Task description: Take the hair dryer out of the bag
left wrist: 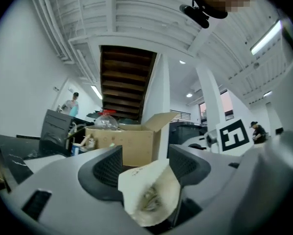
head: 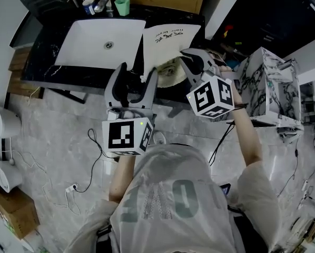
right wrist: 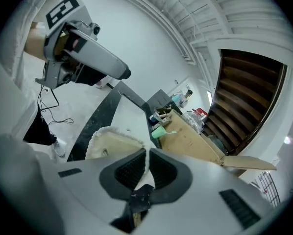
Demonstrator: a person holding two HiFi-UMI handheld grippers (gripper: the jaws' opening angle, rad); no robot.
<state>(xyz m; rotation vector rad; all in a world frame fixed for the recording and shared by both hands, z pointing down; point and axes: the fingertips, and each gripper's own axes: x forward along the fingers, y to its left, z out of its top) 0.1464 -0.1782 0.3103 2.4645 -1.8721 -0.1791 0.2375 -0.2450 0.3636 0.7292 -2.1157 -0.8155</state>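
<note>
You are pinching the rim of the cream bag [right wrist: 109,142] in your right gripper [right wrist: 147,154], its jaws nearly together on the fabric. You are holding your left gripper [left wrist: 145,152] wide, with the bag's open mouth lying between its jaws. The hair dryer is not showing clearly inside.

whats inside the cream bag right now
The right claw pinches the open-mouthed cream bag. Inside, only its ruffled rim and a dim mottled patch show; the fabric covers the rest, so no hair dryer can be made out.
</note>
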